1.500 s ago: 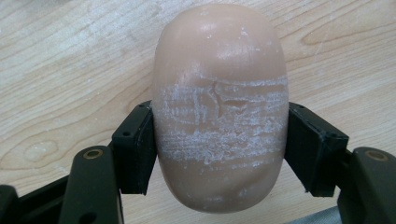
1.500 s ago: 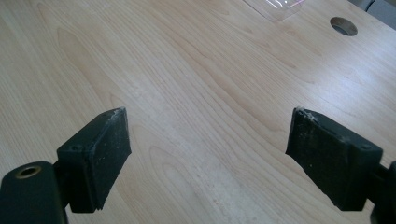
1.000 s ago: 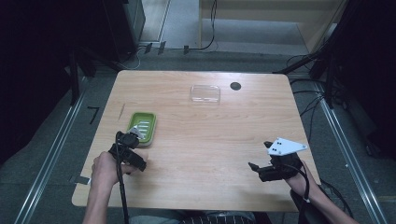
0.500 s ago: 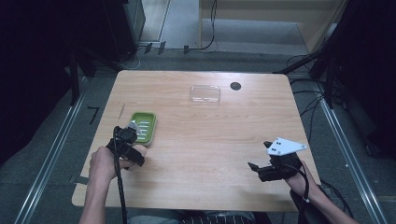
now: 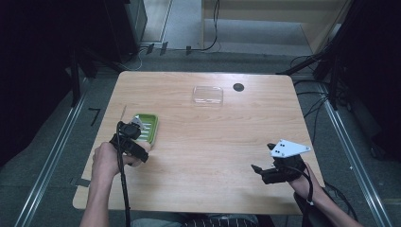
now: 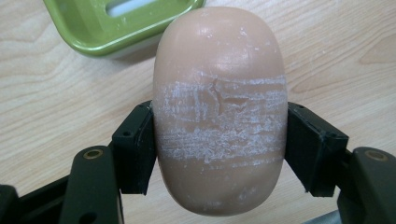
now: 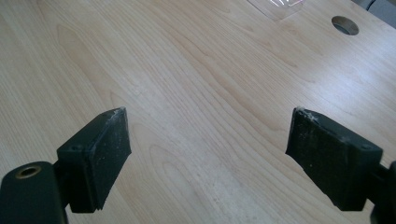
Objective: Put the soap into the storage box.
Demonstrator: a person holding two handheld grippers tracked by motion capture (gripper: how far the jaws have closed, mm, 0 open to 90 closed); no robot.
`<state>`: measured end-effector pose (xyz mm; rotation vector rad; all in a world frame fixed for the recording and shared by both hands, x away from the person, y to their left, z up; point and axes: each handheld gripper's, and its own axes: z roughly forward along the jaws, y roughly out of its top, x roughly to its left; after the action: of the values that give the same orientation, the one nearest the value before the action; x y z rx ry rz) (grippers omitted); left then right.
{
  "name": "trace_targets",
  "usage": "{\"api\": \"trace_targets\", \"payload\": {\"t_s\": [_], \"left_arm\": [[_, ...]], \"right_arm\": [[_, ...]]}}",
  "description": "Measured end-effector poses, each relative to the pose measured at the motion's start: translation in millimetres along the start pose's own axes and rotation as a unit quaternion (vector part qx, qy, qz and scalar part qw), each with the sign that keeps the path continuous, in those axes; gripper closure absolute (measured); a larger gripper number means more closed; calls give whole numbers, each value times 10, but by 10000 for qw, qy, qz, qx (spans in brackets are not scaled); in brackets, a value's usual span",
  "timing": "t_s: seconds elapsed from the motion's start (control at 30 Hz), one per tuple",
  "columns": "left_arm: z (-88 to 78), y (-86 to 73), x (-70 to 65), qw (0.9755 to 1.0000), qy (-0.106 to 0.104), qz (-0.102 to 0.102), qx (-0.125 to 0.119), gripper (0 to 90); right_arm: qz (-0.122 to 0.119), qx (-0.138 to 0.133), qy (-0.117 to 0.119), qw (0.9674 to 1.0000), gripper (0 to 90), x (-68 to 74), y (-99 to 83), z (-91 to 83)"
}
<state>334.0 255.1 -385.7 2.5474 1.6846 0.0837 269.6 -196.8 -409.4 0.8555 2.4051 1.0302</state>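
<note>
A tan oval bar of soap point(image 6: 219, 107), scuffed white across its middle, sits clamped between the jaws of my left gripper point(image 6: 219, 144). A green soap dish point(image 6: 121, 23) lies just beyond it on the wood. From the high view the left gripper point(image 5: 137, 130) is at the near edge of the green soap dish point(image 5: 147, 127), at the table's left. My right gripper point(image 5: 259, 169) rests low at the near right of the table. Its jaws stand wide apart with bare wood between them point(image 7: 208, 154).
A clear plastic lid point(image 5: 207, 94) lies at the far middle of the wooden table point(image 5: 208, 137), with a round cable hole point(image 5: 238, 87) beside it. In the right gripper view the hole point(image 7: 344, 24) and the lid's corner point(image 7: 280, 4) sit far ahead.
The left gripper with the soap has moved up and toward the green dish, from just in front of it to its near edge. The right gripper has stayed put.
</note>
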Motion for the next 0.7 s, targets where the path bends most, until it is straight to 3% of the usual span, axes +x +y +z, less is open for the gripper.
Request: {"api": "trace_targets", "payload": {"t_s": [0.7], "left_arm": [[-42,134,12,10000,-29,29,-74,336]], "right_arm": [[-8,-6,5,10000,136,3,1,3]]}}
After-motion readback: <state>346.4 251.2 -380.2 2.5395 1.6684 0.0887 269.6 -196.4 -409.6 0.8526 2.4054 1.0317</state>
